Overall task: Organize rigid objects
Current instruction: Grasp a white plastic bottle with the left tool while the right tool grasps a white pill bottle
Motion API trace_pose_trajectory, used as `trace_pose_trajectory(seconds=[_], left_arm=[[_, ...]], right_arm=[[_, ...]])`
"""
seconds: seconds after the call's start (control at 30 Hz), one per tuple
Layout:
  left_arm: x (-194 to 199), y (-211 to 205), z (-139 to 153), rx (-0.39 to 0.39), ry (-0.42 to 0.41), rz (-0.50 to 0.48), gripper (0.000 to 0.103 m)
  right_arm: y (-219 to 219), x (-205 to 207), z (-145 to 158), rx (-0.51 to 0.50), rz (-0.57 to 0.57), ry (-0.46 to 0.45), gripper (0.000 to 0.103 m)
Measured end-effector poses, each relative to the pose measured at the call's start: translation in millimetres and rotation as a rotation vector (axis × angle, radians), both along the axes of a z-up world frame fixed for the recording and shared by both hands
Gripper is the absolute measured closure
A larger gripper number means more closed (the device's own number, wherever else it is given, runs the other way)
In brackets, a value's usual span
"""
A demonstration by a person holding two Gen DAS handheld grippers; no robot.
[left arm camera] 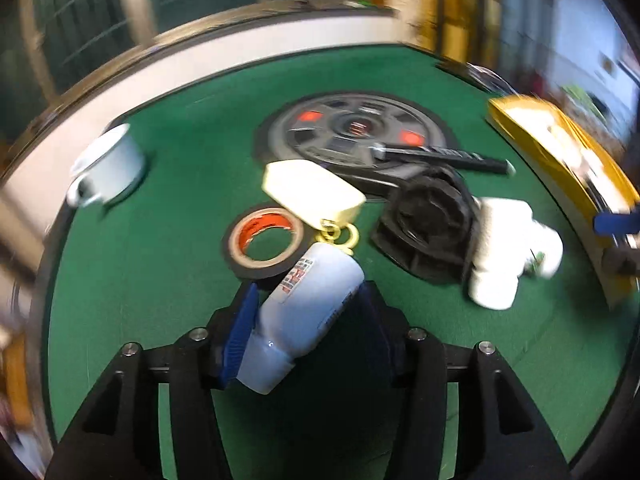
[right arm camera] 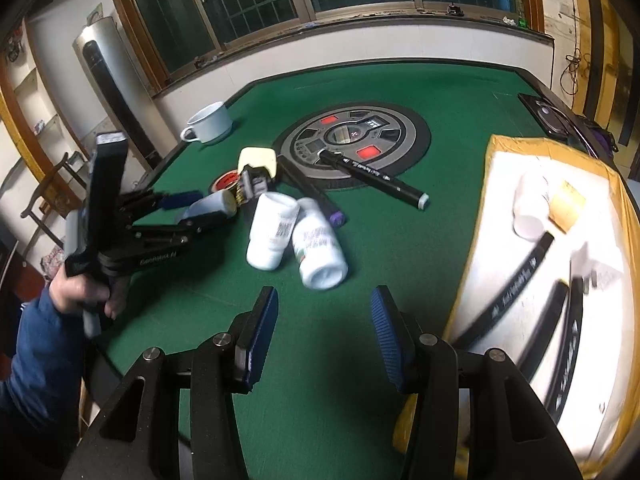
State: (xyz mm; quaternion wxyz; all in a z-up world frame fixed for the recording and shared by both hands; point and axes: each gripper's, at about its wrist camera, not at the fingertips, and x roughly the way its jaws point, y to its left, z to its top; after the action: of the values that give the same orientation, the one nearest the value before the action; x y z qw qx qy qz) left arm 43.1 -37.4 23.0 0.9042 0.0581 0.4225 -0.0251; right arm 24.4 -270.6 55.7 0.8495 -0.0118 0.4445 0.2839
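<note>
Gripping a pale blue plastic bottle [left arm camera: 304, 312] in my left claw [left arm camera: 306, 320] near the yellow cardboard tray [right arm camera: 500, 148]; right claw [right arm camera: 324, 332] released. Tray part-filled, several counter [right arm camera: 460, 92] items remain.

Object count on the green counter [right arm camera: 460, 92]

Two grippers: the left gripper [left arm camera: 304, 312] clamps one pale blue bottle [left arm camera: 304, 304]; the right gripper [right arm camera: 324, 320], jaws apart, has two white bottles [right arm camera: 296, 236] just ahead of it. One white mug [right arm camera: 210, 122] far ahead to its left, one tape roll [left arm camera: 264, 240], one cream tag [left arm camera: 312, 190], two black markers [right arm camera: 376, 176]. One yellow-rimmed tray [right arm camera: 496, 152] to its right carries three black markers [right arm camera: 516, 284] and one white bottle [right arm camera: 530, 208].
</note>
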Motion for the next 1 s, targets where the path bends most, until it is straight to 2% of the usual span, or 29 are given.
trace_pose_trajectory(seconds=[0.17,0.23,0.37,0.47,0.53,0.6,0.63,0.77,0.87,1.0], left_arm=[[-7.8,-0.6,-0.8,-0.057,-0.024,0.132,0.056],[-3.2,1.2,-6.1,-0.076,0.002,0.137,0.056],[0.1,1.0,-14.2,-0.052,0.012,0.142,0.055],[2.3,4.5,-15.7,-0.085,0.014,0.139,0.055],[2.8,10.1,-15.8,-0.128,0.015,0.136,0.056],[1.8,10.9,-15.2,-0.137,0.014,0.135,0.056],[1.6,10.7,-15.2,-0.137,0.014,0.135,0.056],[-0.1,11.0,-14.6,-0.147,0.010,0.142,0.057],[-0.5,10.3,-14.3,-0.141,0.007,0.150,0.063],[-3.2,9.3,-12.2,-0.133,-0.009,0.155,0.065]], right_arm=[[26.3,24.0,-6.2,-0.082,0.029,0.010,0.059],[38.0,33.1,-13.2,-0.131,0.034,0.019,0.059],[53.7,45.6,-24.9,-0.174,0.053,0.034,0.060],[66.4,50.9,-32.7,-0.225,0.064,0.023,0.069],[75.1,53.2,-39.5,-0.254,0.073,0.031,0.070],[80.9,53.1,-45.2,-0.273,0.077,0.031,0.071],[82.5,50.4,-45.4,-0.275,0.070,-0.002,0.073],[71.5,48.7,-46.0,-0.183,0.034,-0.010,0.073],[58.5,52.4,-44.9,-0.106,0.025,0.015,0.073],[52.0,48.7,-32.1,-0.001,0.053,-0.003,0.073]])
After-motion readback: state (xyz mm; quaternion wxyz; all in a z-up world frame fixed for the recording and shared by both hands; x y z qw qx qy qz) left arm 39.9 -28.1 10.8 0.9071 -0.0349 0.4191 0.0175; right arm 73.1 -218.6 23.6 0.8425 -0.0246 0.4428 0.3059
